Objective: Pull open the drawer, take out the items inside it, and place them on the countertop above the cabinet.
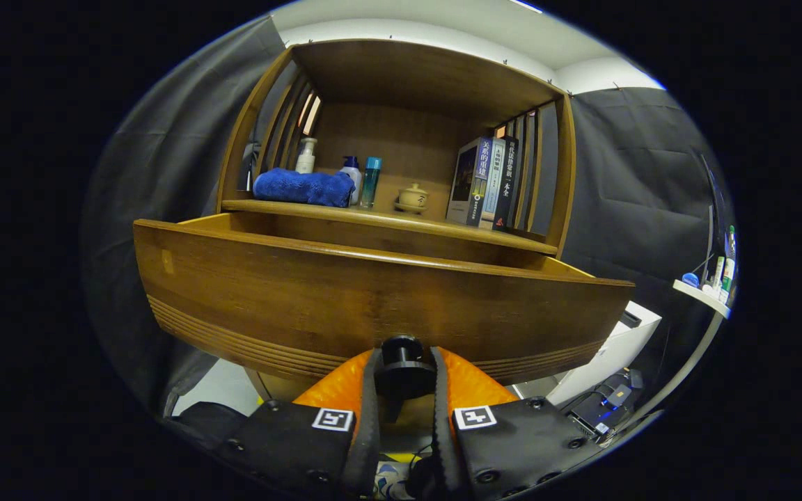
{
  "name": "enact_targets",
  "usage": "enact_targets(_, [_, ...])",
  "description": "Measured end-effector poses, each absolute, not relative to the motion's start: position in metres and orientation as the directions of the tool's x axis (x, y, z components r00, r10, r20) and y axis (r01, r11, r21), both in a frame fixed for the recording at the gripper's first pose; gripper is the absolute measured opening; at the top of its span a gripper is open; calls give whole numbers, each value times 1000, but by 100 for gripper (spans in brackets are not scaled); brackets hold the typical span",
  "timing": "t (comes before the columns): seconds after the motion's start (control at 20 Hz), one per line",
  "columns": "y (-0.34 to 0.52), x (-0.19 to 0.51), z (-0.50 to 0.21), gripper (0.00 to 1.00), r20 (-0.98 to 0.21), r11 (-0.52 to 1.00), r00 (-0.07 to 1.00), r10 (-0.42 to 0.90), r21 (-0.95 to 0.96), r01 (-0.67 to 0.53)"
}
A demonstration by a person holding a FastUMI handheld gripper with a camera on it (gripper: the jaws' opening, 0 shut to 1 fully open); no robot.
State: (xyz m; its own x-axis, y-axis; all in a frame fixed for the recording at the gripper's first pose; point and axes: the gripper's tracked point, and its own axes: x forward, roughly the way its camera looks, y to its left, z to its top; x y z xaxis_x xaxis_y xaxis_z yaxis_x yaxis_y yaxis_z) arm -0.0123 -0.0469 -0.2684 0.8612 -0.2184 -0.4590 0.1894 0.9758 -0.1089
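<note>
The drawer (pixel 373 292) stands pulled out, the gripper (pixel 404 379) with its jaws clamped on the knob (pixel 403 362); its contents, hidden behind the front panel, must yet reach the tabletop (pixel 387 219).

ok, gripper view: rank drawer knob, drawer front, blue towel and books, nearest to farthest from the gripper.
1. Drawer knob: clamped between the fingers of the gripper.
2. Drawer front: just beyond the knob, pulled out toward the camera.
3. Blue towel: on the countertop above, at the left.
4. Books: upright at the countertop's right; too close to the towel to call.
</note>
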Motion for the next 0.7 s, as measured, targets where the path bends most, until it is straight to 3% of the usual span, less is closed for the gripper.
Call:
enact_targets(0.55, [-46, -21, -268, 41, -438, 976, 872, -219, -99, 196])
enact_targets(0.7, [-48, -21, -268, 55, -415, 973, 880, -230, -106, 205])
